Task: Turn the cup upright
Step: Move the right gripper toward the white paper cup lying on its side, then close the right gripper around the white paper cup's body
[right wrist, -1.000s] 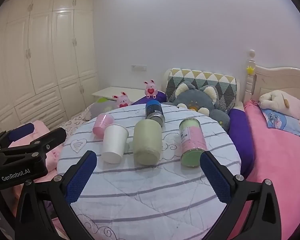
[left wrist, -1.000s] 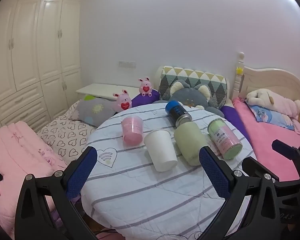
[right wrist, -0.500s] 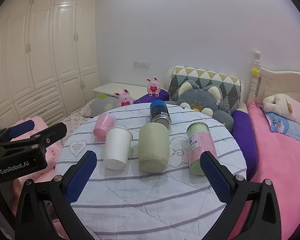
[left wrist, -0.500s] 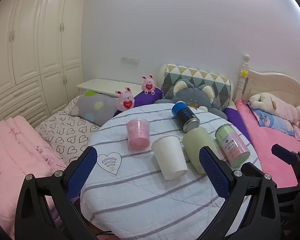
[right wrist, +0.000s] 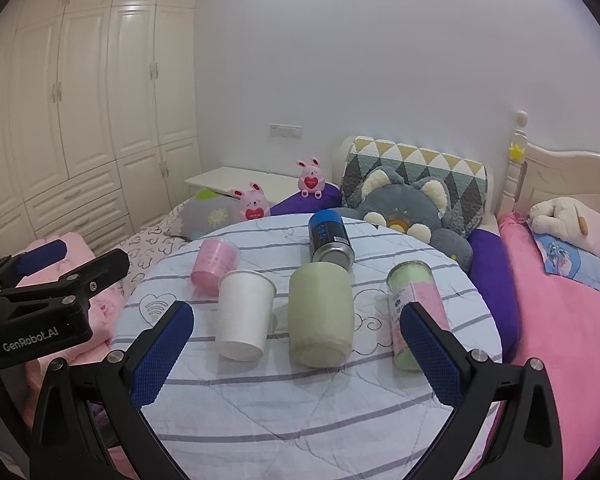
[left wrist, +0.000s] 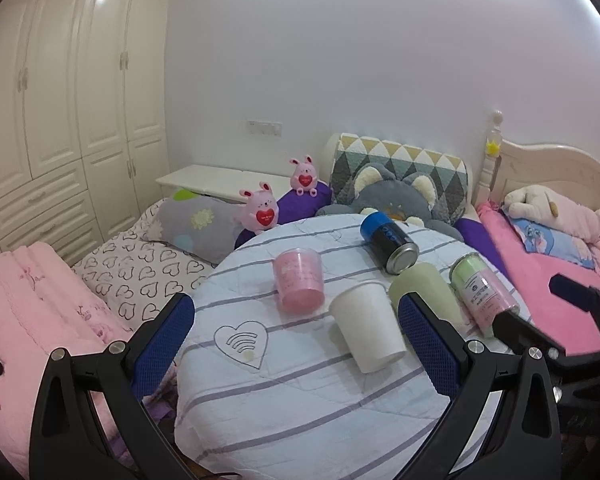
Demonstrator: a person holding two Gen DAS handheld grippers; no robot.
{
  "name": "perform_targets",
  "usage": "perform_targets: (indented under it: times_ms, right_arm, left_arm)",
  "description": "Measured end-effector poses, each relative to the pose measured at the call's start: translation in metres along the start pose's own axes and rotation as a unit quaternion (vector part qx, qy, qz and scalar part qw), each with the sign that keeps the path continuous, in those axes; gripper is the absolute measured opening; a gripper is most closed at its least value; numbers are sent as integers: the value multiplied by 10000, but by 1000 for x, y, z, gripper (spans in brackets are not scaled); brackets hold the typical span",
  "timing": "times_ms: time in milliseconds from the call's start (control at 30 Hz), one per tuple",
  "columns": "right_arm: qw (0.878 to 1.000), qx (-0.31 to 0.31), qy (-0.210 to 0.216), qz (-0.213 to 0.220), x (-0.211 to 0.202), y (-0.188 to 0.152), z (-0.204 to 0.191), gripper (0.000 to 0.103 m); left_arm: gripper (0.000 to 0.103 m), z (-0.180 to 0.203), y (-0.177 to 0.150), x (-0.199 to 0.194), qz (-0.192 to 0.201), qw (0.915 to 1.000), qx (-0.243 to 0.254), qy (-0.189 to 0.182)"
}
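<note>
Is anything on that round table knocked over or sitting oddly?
Yes. All five containers lie on their sides instead of standing: the pink cup, white paper cup, pale green cup, blue can and green-and-pink tube. Nothing looks spilled. Both claws are open, holding nothing.

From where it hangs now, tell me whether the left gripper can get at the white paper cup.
Probably yes. The left gripper has its jaws wide open and the white paper cup lies on its side just ahead, nearer its right jaw; nothing sits between them.
</note>
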State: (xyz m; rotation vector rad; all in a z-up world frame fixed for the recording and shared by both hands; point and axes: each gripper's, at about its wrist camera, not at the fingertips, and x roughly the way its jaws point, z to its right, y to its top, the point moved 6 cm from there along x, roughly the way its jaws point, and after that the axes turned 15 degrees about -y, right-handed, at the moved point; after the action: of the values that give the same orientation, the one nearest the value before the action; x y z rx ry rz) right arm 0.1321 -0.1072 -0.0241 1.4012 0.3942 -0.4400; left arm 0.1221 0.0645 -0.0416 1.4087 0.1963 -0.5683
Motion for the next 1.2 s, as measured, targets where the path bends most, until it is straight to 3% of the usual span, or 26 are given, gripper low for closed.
perform_targets:
  times_ms: [300,500,667,800,1000,1133,1200]
  right_arm:
    - [9992,-4,58,-394,26,3,-10,103]
    - [9965,-32,375,-748,50,-3,-35,103]
    - [9941,-152,374,-1003,72,-9,-57,103]
    - [9862,-239,838,-1405,97,-17,-87,103]
    - [9785,-233,768,-1898,133,-35,-106,103]
    - [9782,-294,637,-1955,131,-41,-108,103]
    - [9780,-281,627,-1968,127,-40,-105,97]
  left_arm:
    - [103,-33,-3,17,-273,9991,-315,22]
    - [103,-53,3,22,-204,9987,-463,78]
    - [103,-66,2,33,-323,9981,-502,123]
    - [103,-79,1,41,-415,9974,-587,109]
    - [103,-87,-4,51,-592,9963,-625,65]
    - [103,-81,-8,57,-743,9957,-543,-20]
    - [103,-78,-9,57,-772,9958,-481,-42]
